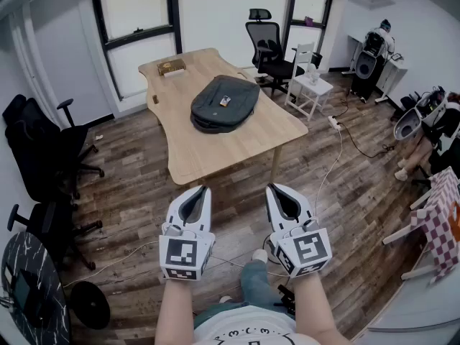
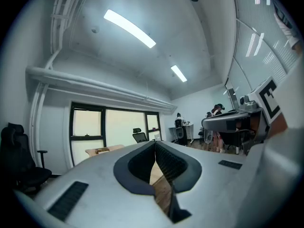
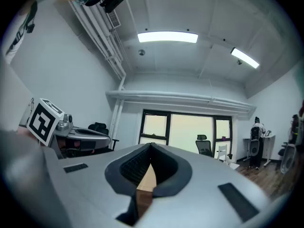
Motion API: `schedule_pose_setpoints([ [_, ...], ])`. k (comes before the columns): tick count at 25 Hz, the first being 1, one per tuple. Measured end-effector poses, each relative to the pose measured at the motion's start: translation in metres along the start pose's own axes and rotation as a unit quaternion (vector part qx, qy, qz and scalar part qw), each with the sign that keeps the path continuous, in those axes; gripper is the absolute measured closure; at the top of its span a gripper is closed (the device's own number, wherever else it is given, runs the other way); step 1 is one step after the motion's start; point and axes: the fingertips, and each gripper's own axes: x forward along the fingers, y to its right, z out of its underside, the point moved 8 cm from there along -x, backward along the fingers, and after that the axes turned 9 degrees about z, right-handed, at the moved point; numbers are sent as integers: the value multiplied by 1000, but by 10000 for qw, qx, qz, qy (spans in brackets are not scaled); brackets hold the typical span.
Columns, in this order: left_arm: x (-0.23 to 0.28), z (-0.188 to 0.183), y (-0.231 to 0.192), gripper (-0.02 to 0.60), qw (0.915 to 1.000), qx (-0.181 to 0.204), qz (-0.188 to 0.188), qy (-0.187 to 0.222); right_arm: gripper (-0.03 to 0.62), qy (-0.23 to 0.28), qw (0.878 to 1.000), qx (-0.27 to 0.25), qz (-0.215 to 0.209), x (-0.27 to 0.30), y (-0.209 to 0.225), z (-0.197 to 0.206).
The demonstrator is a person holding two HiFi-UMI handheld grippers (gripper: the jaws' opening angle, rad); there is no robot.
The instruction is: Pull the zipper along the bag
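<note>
Wood-floored office, light wooden table [image 1: 215,149] in upper centre of head view, dark grey fabric backpack [image 1: 225,104] flat on it, long axis lower-left to upper-right. Left gripper [image 1: 200,192] and right gripper [image 1: 274,191] at bottom centre, both jaws pressed together on nothing. Backpack lies well apart, straight up-frame, probably equally near both; zipper pull too small to tell.

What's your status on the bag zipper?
Left gripper, right gripper shut, empty, short of the table. Bag lies on it, untouched. Nothing blocking the bag.

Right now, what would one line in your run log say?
stage: not started | left gripper: shut, empty | right gripper: shut, empty | bag: flat on table, out of reach
</note>
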Motion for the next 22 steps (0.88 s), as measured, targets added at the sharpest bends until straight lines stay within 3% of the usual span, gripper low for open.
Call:
schedule_pose_setpoints([
  [9,41,-1,-18,565,9999,28,-134,41,542,43,10000,-15,-18,40,32,5],
  [14,71,-1,-25,565,9998,-145,-96,60,543,122,9992,367,-52,62,55,10],
  [19,124,6,-30,563,9989,-445,150,36,542,121,9992,367,-100,95,90,23],
  [22,165,8,-36,565,9993,-365,51,35,542,23,9990,406,-198,127,119,31],
])
